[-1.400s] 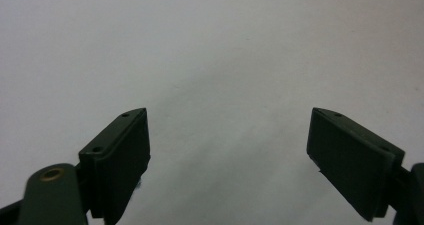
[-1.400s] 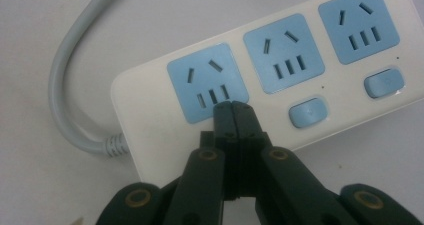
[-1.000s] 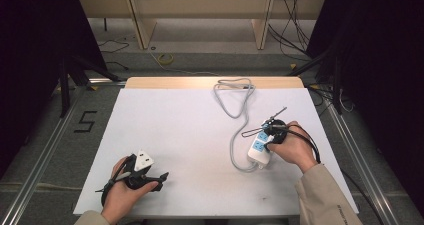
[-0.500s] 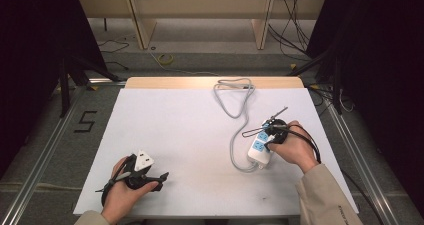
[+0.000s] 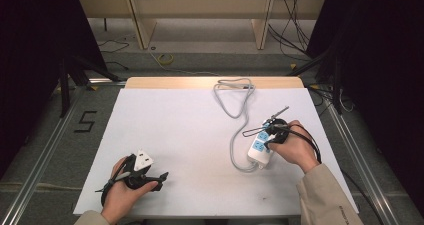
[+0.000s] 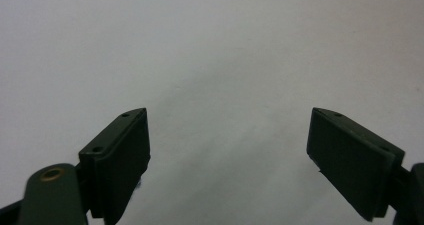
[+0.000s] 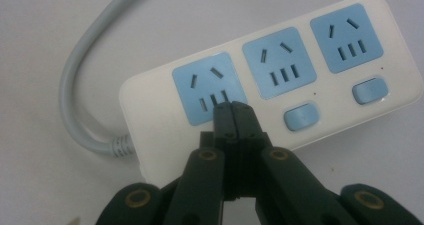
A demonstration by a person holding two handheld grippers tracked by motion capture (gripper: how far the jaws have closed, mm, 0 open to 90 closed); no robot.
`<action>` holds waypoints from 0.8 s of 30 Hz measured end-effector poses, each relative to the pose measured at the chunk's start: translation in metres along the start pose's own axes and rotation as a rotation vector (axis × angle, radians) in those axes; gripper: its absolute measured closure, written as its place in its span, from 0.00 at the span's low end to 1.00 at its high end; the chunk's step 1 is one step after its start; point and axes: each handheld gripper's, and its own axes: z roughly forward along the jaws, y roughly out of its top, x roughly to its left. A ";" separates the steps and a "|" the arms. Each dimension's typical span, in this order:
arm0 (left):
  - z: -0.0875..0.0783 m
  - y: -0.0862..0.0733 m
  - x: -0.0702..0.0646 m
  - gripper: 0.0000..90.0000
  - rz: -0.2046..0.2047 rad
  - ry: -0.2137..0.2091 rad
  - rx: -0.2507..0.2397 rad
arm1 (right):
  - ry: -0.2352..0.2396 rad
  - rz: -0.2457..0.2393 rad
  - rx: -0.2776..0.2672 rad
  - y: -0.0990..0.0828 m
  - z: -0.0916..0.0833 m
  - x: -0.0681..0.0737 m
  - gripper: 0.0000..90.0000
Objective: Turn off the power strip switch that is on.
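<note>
Power strip (image 5: 260,148) lies near the tabletop's (image 5: 190,130) right edge, its grey cord (image 5: 235,105) looping toward the far edge. Right gripper (image 7: 233,106) (jaws pressed together, holding nothing) tips at the cord-end blue socket (image 7: 209,87). Left gripper (image 6: 228,150), jaws wide apart, rests near the front-left corner.

A white table (image 5: 190,135) with a pale wooden strip along its far edge carries a white power strip (image 5: 260,147) at about three o'clock. The strip's grey cord (image 5: 235,105) lies on the tabletop, looping away toward twelve o'clock and curling back near the strip's near end.
</note>
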 end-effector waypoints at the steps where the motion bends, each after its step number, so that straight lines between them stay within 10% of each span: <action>1: 0.000 0.000 0.000 0.19 -0.001 0.000 0.000 | -0.002 -0.002 -0.006 0.000 0.000 0.000 1.00; 24: -0.001 0.000 0.000 0.19 -0.002 0.005 -0.001 | 0.049 -0.020 -0.114 -0.017 -0.007 0.011 0.97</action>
